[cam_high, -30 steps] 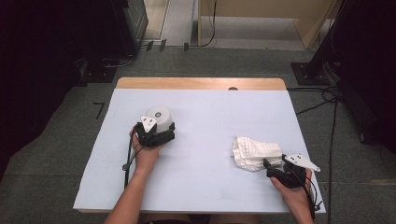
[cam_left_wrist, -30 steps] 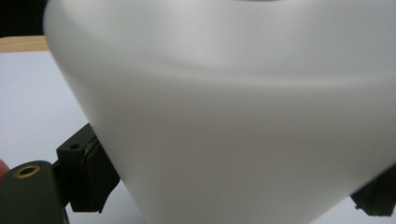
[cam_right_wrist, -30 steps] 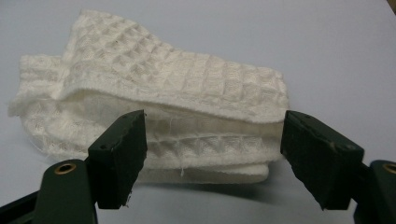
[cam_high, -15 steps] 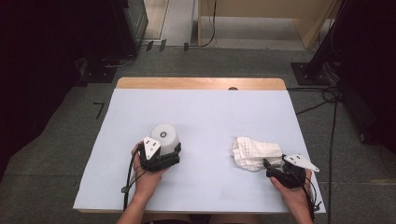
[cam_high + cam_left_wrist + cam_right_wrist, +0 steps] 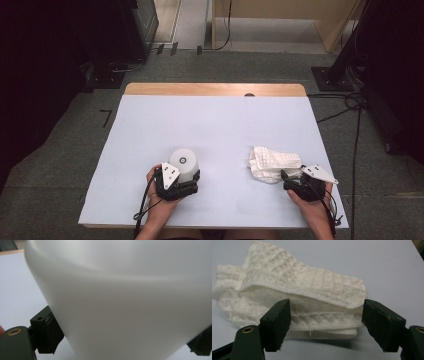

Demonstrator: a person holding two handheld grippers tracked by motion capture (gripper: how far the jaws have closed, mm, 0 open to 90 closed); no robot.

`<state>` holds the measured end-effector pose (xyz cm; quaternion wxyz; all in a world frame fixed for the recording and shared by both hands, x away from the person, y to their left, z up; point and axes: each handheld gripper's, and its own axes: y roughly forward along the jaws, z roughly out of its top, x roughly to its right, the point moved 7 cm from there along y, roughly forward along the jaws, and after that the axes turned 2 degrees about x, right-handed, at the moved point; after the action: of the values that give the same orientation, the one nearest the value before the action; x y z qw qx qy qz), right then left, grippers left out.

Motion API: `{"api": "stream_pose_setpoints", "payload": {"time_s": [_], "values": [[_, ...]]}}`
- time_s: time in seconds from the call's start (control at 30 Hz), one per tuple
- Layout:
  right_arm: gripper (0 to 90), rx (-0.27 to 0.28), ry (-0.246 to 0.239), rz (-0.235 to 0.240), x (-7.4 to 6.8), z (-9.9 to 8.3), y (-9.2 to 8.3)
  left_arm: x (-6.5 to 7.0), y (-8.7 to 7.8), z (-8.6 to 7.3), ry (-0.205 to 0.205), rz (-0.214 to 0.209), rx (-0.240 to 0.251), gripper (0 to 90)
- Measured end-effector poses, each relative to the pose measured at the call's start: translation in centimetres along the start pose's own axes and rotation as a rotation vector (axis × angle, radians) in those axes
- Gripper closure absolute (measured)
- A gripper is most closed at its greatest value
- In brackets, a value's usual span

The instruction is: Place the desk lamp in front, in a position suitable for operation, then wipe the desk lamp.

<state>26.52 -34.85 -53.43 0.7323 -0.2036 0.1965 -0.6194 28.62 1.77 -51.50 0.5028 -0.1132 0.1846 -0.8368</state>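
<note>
One folded cloth [image 5: 294, 302] between the open right tongs [image 5: 325, 322].

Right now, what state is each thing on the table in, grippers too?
Cup: upside down, held at the sides.
Cloth: folded, lying on the table.
Left gripper: shut on the cup.
Right gripper: open, jaws either side of the cloth's near edge, not pressing it.
</note>
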Motion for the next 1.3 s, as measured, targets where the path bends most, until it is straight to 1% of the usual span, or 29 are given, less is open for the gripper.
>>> {"api": "stream_pose_setpoints", "payload": {"time_s": [0.13, 0.17, 0.2, 0.27, 0.3, 0.37, 0.47, 0.5, 0.57, 0.63, 0.7, 0.73, 0.83, 0.87, 0.97, 1.07, 1.13, 1.17, 1.2, 1.27, 1.3], "values": [[23.4, 0.001, -0.017, -0.013, -0.2, 0.0, 0.0, -0.1, 0.1, 0.0, -0.002, -0.007, 0.01, 8.1], [23.0, 0.006, -0.028, -0.017, -0.2, 0.0, 0.0, -0.1, 0.1, 0.0, 0.002, -0.009, 0.011, 8.1], [23.0, 0.013, -0.026, -0.015, -0.3, 0.1, -0.1, -0.1, 0.1, 0.0, -0.001, -0.014, 0.007, 8.0], [22.7, 0.038, -0.026, 0.014, -0.3, 0.4, -0.5, -0.2, 0.0, 0.0, 0.002, -0.017, 0.005, 7.7], [22.5, 0.041, -0.017, 0.029, -0.4, 0.6, -0.8, -0.2, 0.0, 0.0, 0.004, -0.018, 0.005, 7.7], [21.6, 0.067, -0.023, 0.053, -0.7, 1.2, -1.2, -0.2, 0.0, 0.0, 0.002, -0.021, 0.007, 7.4], [21.2, 0.1, -0.07, 0.089, -1.6, 2.1, -1.7, -0.2, -0.2, 0.1, -0.005, -0.033, 0.015, 5.1], [21.3, 0.104, -0.081, 0.11, -1.9, 2.3, -1.8, -0.2, -0.3, 0.1, -0.005, -0.039, 0.017, 3.7], [23.0, 0.115, -0.117, 0.14, -2.5, 2.5, -1.7, -0.3, -0.3, 0.1, -0.011, -0.04, 0.015, 2.8], [23.2, 0.118, -0.165, 0.153, -2.9, 2.5, -1.4, -0.4, -0.2, 0.0, -0.011, -0.039, 0.004, 2.7], [24.4, 0.105, -0.191, 0.166, -3.1, 2.3, -1.0, -0.5, -0.1, -0.2, -0.022, -0.043, -0.013, 3.0], [25.7, 0.088, -0.204, 0.164, -3.1, 2.3, -0.7, -0.4, -0.1, -0.3, -0.026, -0.046, -0.016, 3.2], [25.9, 0.038, -0.236, 0.21, -3.4, 2.2, 0.2, -0.4, 0.1, -0.3, -0.023, -0.049, -0.018, 4.2], [25.7, 0.03, -0.245, 0.219, -3.5, 2.2, 0.4, -0.4, 0.1, -0.4, -0.023, -0.05, -0.019, 4.2], [20.6, -0.008, -0.286, 0.26, -4.1, 2.2, 1.1, -0.4, 0.1, -0.3, -0.024, -0.052, -0.021, 4.2], [13.2, -0.041, -0.342, 0.242, -4.6, 2.3, 1.9, -0.4, 0.1, -0.3, -0.011, -0.047, -0.022, 4.4], [12.1, -0.082, -0.339, 0.255, -4.8, 2.1, 2.5, -0.4, 0.0, -0.3, -0.011, -0.046, -0.022, 4.7], [11.6, -0.1, -0.342, 0.251, -4.7, 1.9, 2.9, -0.4, 0.0, -0.3, -0.013, -0.047, -0.021, 4.9], [12.1, -0.111, -0.349, 0.231, -4.6, 1.7, 3.3, -0.4, 0.0, -0.3, -0.012, -0.047, -0.021, 4.9], [14.3, -0.133, -0.343, 0.205, -4.2, 1.2, 4.0, -0.5, 0.0, -0.3, -0.005, -0.05, -0.022, 4.9], [20.0, -0.129, -0.33, 0.202, -4.1, 1.1, 4.1, -0.5, 0.0, -0.3, -0.001, -0.053, -0.022, 4.8]]}}
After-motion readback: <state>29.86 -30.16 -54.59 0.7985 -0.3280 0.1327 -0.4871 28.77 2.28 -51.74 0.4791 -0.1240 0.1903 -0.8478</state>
